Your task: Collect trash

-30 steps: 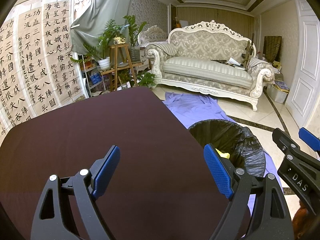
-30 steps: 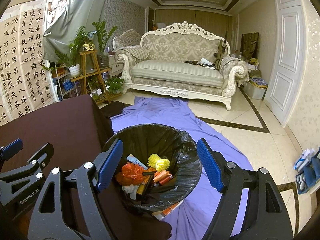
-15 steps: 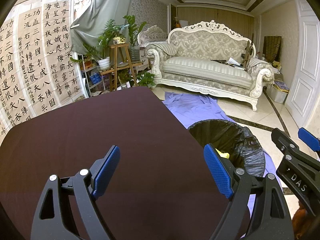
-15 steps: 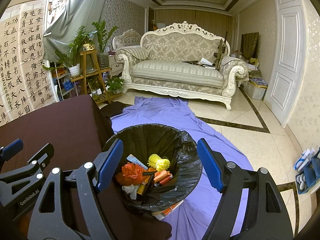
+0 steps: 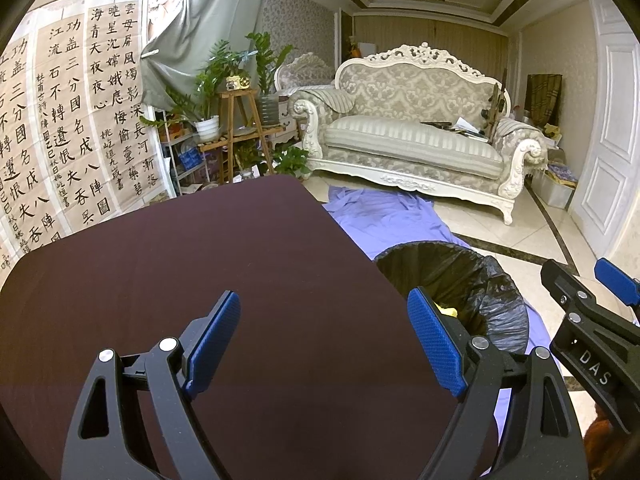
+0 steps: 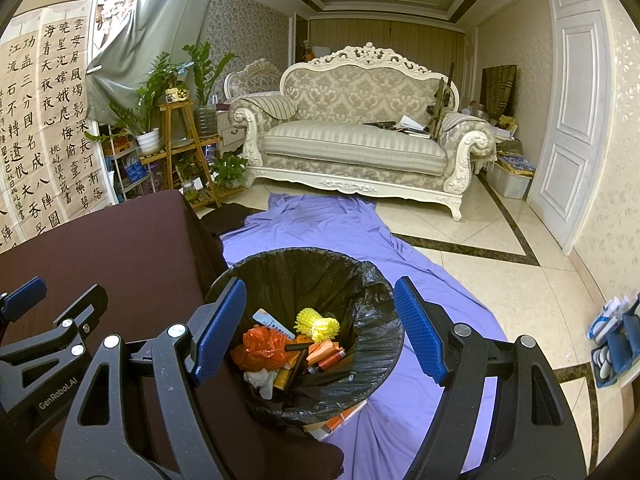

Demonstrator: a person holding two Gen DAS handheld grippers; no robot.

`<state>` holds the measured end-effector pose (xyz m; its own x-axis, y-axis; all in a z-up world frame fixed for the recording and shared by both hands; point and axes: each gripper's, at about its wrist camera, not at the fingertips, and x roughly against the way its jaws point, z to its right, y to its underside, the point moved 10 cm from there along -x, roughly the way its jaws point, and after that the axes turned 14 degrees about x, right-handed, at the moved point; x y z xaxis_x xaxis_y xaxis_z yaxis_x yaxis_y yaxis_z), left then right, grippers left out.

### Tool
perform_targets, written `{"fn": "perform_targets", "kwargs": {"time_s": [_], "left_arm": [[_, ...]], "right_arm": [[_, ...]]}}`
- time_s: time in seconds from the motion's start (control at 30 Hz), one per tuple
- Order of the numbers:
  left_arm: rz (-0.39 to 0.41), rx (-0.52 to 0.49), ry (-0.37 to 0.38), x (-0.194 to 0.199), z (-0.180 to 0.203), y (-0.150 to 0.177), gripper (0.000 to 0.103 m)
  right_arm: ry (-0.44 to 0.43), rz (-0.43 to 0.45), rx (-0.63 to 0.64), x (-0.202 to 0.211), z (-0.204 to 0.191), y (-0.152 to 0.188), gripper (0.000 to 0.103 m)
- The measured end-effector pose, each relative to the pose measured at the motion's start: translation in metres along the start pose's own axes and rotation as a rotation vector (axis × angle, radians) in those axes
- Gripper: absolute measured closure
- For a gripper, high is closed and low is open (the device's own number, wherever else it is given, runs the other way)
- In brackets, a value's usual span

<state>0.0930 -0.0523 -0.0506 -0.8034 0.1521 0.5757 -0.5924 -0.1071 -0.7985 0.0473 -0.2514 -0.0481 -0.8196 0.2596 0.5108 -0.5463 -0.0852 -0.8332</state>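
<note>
A bin lined with a black bag (image 6: 360, 280) stands on the floor beside the table. Inside lie a yellow foam net (image 6: 318, 322), a crumpled orange bag (image 6: 260, 346), white paper and several small orange and dark pieces. My right gripper (image 6: 320, 330) hovers open above the bin with nothing between its blue pads. My left gripper (image 5: 324, 338) hangs open over the dark brown tablecloth (image 5: 160, 264), holding nothing. The bin (image 5: 480, 280) shows at the right of the left wrist view, with the right gripper's fingers (image 5: 592, 320) past it.
A purple sheet (image 6: 340, 224) covers the floor under the bin. An ornate cream sofa (image 6: 360, 140) stands at the back, a wooden plant stand (image 6: 180, 140) at the left, calligraphy sheets (image 5: 60, 120) on the left wall. A white door (image 6: 572, 120) is on the right.
</note>
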Motion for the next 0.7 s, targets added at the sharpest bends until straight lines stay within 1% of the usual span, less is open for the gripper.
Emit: {"fn": "perform_targets", "kwargs": {"time_s": [0.17,0.5,0.7], "left_arm": [[-0.001,-0.008,0.000,0.0005,0.0108,0.0041,0.020],[-0.018,0.019,0.019,0.0012,0.0097,0.0021,0.020],[0.003,0.009,0.016,0.0024,0.0090,-0.0012,0.020]], "right_arm": [[0.001,0.000,0.001,0.0007,0.0001,0.0000,0.028],[-0.001,-0.002,0.002,0.0009,-0.0007,0.0006,0.029],[-0.002,-0.005,0.006,0.0011,-0.0015,0.0014,0.029]]}}
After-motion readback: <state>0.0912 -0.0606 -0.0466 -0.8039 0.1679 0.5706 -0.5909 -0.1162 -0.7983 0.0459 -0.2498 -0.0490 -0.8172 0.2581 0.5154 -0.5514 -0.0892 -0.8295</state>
